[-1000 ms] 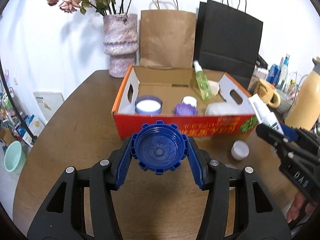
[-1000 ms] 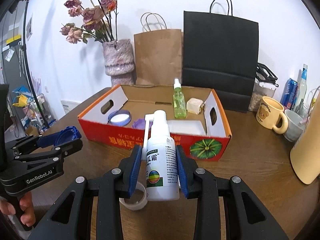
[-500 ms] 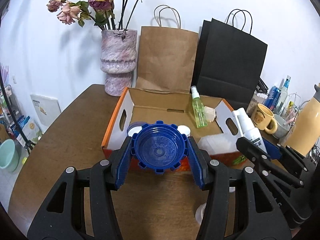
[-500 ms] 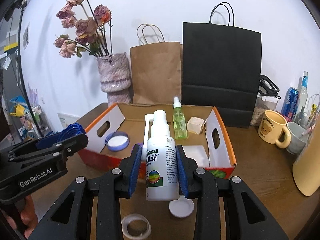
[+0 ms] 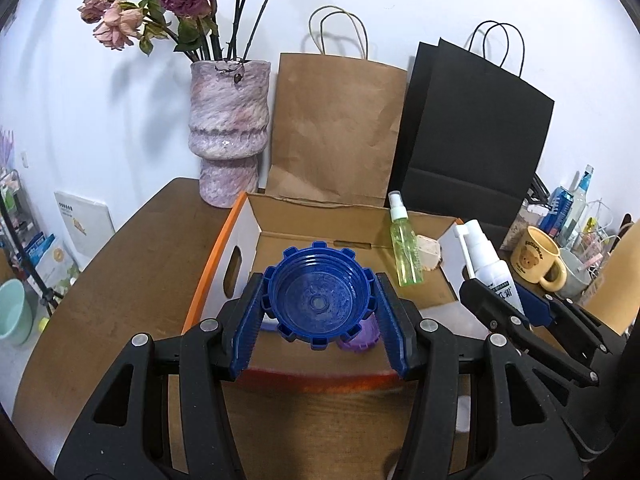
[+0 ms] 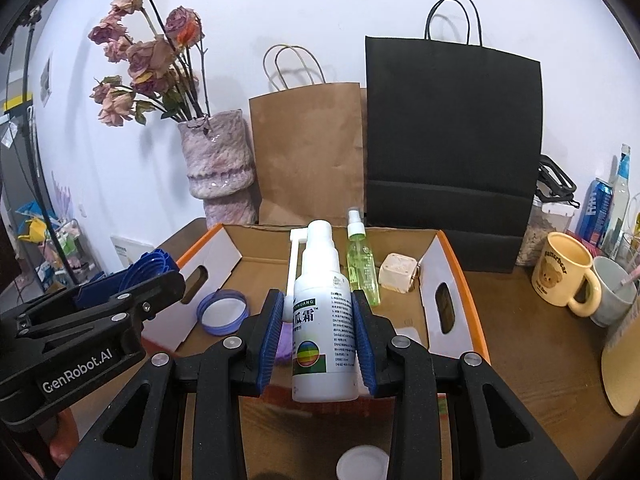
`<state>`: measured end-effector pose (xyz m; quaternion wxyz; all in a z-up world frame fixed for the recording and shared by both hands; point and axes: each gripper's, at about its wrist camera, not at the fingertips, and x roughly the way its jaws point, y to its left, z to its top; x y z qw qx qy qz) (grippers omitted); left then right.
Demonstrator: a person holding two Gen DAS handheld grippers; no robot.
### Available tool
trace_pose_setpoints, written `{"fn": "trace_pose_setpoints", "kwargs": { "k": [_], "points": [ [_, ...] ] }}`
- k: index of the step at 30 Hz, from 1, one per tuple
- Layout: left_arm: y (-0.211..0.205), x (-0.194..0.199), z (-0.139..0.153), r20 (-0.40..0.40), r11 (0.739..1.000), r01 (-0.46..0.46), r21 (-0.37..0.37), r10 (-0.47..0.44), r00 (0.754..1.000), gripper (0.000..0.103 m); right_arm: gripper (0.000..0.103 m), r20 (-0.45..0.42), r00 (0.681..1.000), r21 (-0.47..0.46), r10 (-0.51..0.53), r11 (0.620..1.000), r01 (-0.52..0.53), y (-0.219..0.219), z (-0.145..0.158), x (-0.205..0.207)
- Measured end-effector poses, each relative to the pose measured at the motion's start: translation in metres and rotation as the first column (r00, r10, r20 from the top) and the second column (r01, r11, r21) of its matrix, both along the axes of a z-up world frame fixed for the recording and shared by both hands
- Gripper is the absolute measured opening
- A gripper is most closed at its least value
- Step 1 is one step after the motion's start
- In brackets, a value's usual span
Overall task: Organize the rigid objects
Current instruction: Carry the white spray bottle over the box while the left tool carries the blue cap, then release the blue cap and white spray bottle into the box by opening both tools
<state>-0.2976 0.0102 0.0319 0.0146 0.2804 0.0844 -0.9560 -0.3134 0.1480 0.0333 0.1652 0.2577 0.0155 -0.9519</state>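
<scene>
- Two views, two loads. Left wrist view: left gripper [image 5: 319,298] is clamped about half-open on the blue lid [image 5: 319,294], pads on opposite sides of its notched rim, hollow side facing the camera, above the near wall of the cardboard box [image 5: 212,280].
- Lid looks like stiff, light plastic; the rim notches should resist slipping. Rim grip seems right.
- Right wrist view: right gripper [image 6: 318,330] is nearly closed on the white spray bottle [image 6: 323,320], held upright at mid-body over the box front.
- Bottle probably light and rigid with a smooth label; the side nozzle arm looks fragile, so hold the body.
- Green spray bottle [image 6: 362,264] stands inside the box.
</scene>
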Motion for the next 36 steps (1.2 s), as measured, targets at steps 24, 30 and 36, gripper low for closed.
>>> {"fn": "trace_pose_setpoints", "kwargs": {
  "k": [24,30,36],
  "points": [
    [-0.008,-0.070,-0.031,0.066,0.997,0.005,-0.074,0.000,0.998,0.049,0.038,0.061,0.998,0.096,-0.001,0.995,-0.005,-0.004,-0.030,-0.062],
    [-0.008,-0.071,-0.034,0.077,0.997,0.017,-0.075,-0.012,0.997,0.049,0.038,0.088,0.996,0.108,0.002,0.994,-0.012,-0.002,-0.037,-0.065],
    [-0.011,-0.068,-0.031,0.050,0.998,0.023,-0.062,-0.019,0.999,0.081,0.053,0.108,0.993,0.111,-0.049,0.993,0.037,0.010,-0.039,-0.072]
  ]
}}
